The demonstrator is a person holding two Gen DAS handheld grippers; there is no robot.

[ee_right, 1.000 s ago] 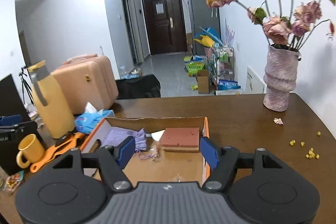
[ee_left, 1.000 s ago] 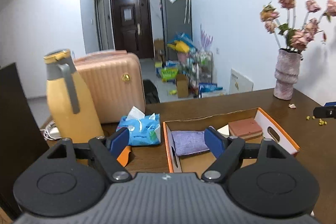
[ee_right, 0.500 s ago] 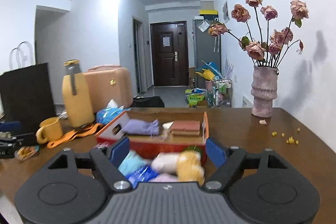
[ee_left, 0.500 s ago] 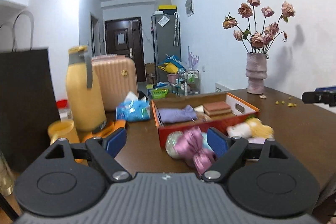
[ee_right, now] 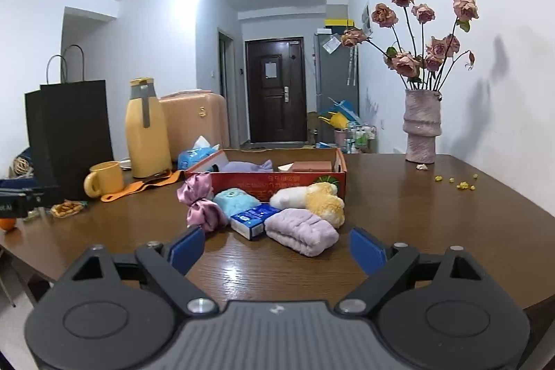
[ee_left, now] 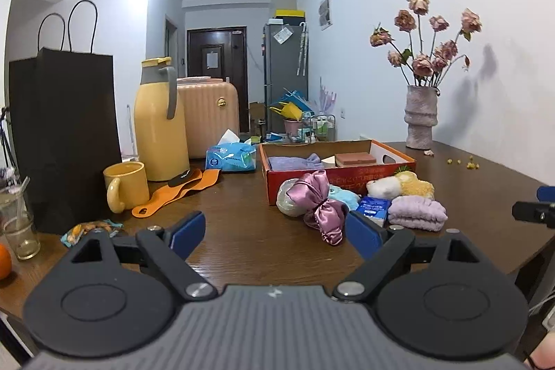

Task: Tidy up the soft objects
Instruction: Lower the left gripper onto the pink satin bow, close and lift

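On the left of the desk (ee_left: pixel 242 231) stood a black paper bag (ee_left: pixel 66 134), with a yellow mug (ee_left: pixel 126 186) in front of it and a tall yellow jug (ee_left: pixel 159 120) just beside. An orange strap (ee_left: pixel 180 188) lay at the jug's foot, and a blue tissue pack (ee_left: pixel 230 156) sat behind it, near the box.

In the middle stood the red cardboard box (ee_left: pixel 341 177), open-topped, holding a folded purple cloth (ee_left: pixel 295 161) and a reddish block (ee_left: pixel 355 158). The loose soft things lay in a heap against its near wall: a pink satin scrunchie (ee_left: pixel 317 200), a light blue plush (ee_right: pixel 236 200), a small blue packet (ee_right: pixel 255 219), a white and yellow plush (ee_right: pixel 312 200) and a rolled lilac towel (ee_right: pixel 300 229) nearest the cameras.

The left claw (ee_left: pixel 277 229) and the right claw (ee_right: pixel 275 247) both hung short of the heap, each with its jaws wide apart after having just been opening, and nothing between them.

At the far right stood a vase of dried roses (ee_right: pixel 421 127), with yellow crumbs (ee_right: pixel 458 182) scattered near it.
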